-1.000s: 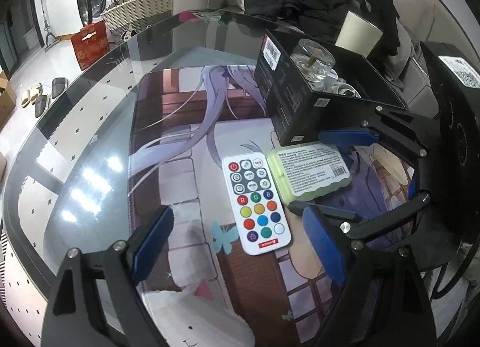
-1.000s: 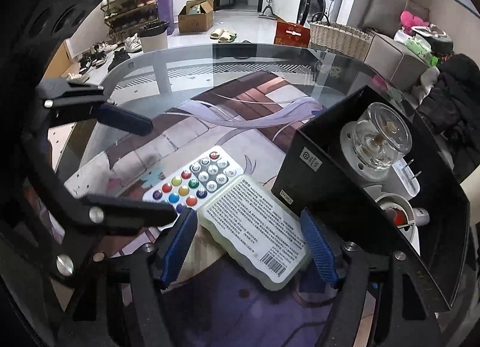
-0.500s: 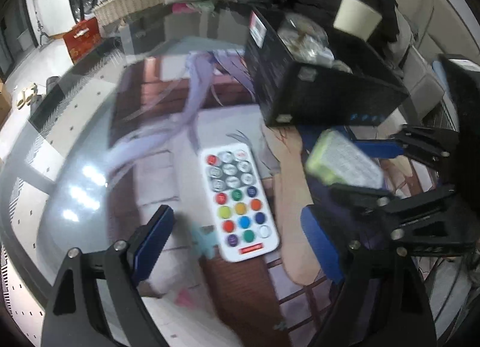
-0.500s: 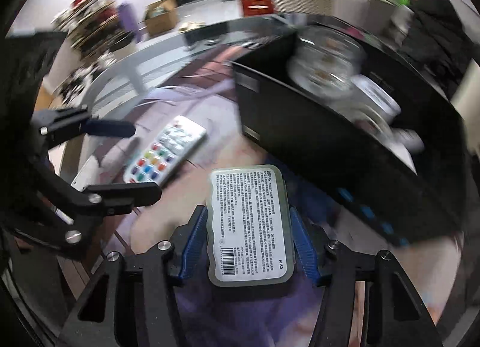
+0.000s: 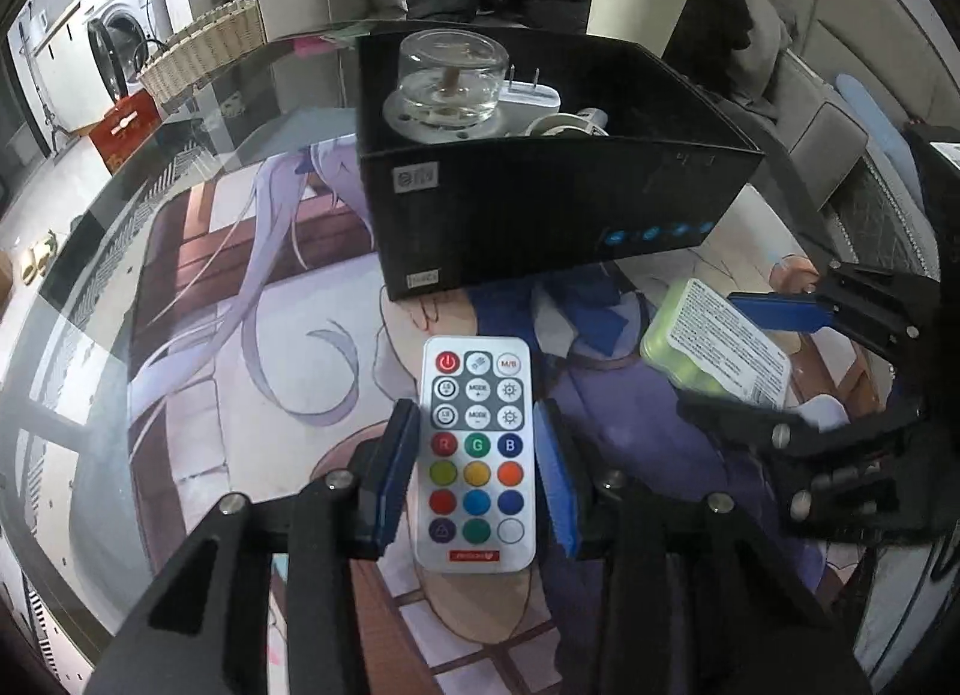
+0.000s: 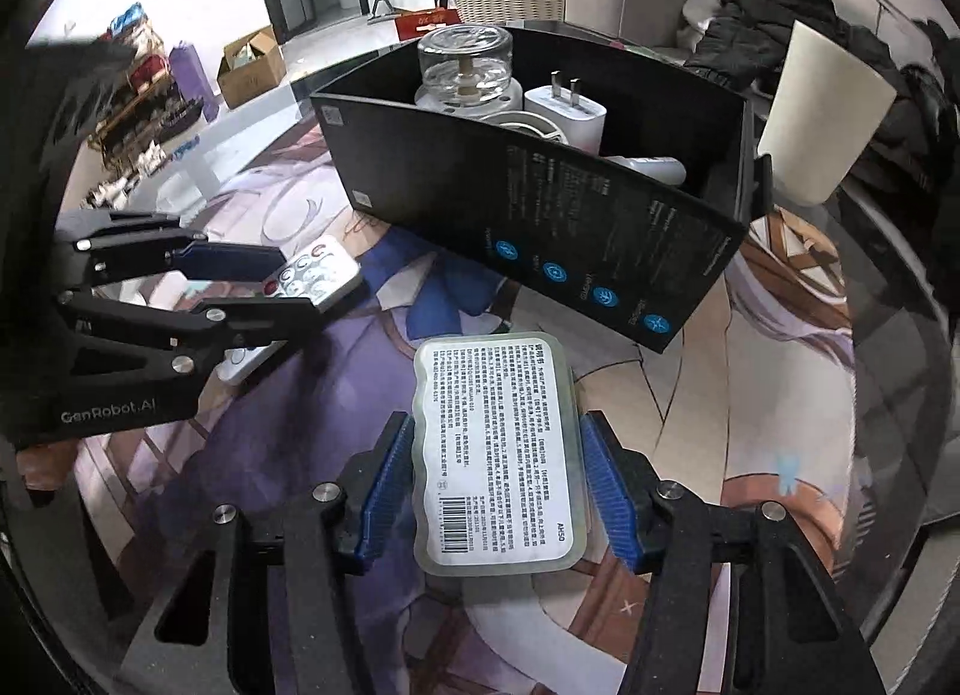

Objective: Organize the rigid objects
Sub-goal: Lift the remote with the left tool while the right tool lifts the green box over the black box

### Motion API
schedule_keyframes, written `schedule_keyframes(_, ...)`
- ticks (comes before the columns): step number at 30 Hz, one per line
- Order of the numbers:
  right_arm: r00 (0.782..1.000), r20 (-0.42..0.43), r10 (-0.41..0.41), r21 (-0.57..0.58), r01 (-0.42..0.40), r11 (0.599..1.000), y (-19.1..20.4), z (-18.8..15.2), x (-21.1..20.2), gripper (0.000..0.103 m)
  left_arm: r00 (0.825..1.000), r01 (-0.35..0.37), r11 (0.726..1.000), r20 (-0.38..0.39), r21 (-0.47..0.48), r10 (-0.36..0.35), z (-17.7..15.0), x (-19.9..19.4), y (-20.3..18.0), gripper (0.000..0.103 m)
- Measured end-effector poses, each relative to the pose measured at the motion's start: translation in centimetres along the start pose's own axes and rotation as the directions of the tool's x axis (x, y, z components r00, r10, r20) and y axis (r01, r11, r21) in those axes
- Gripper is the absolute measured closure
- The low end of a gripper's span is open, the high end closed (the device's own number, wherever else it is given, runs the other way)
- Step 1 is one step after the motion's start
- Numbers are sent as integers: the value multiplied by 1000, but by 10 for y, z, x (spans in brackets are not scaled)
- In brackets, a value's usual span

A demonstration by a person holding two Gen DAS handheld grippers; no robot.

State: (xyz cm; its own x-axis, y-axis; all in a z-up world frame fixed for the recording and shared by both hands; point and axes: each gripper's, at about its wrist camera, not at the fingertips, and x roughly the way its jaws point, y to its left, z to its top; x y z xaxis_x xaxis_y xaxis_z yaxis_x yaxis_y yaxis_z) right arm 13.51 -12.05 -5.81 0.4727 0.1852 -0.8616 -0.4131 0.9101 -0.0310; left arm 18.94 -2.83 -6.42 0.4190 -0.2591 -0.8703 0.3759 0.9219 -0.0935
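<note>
black cardboard box (image 6: 540,203) sits open-topped on printed anime desk mat (image 5: 252,299) over a glass table (image 5: 78,395). inside: clear glass dome on a white round base (image 5: 447,89), white plug charger (image 6: 564,107), other white bits partly hidden. right gripper (image 6: 498,485) clenched on flat green pack (image 6: 498,455) with wavy edges and a white printed label, held off the mat near the box front. left gripper (image 5: 477,473) straddles flat white remote (image 5: 477,455) with coloured round buttons, pads just beside its edges; contact unclear.
</note>
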Motion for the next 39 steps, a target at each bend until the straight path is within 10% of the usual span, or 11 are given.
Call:
schedule_keyframes(13, 1000, -4, -9, -1, 9, 1000, -3, -9, 6, 20, 999, -46, 999, 18, 28, 46, 3, 6, -13, 42)
schedule_keyframes(17, 1000, 7, -9, 0, 9, 1000, -5, -13, 5, 20, 998, -63, 998, 27, 21, 62, 3, 8, -14, 65)
schedule_keyframes(19, 1000, 13, -8, 4, 8, 1000, -3, -14, 7, 23, 999, -39, 999, 29, 8, 39, 5, 7, -11, 65)
schedule_keyframes(21, 1000, 29, -3, -6, 3, 1000, -2, -15, 5, 46, 999, -31, 1000, 28, 4, 31, 6, 8, -11, 65)
schedule_keyframes(29, 999, 40, 19, 0, -19, 1000, -1, -14, 2, 47, 999, -10, 1000, 47, -4, 10, 4, 2, -10, 65)
schedule_keyframes(39, 970, 239, 43, 32, -52, 998, 2, -6, -44, 47, 966, -64, 998, 251, 22, 57, 3, -42, -9, 65)
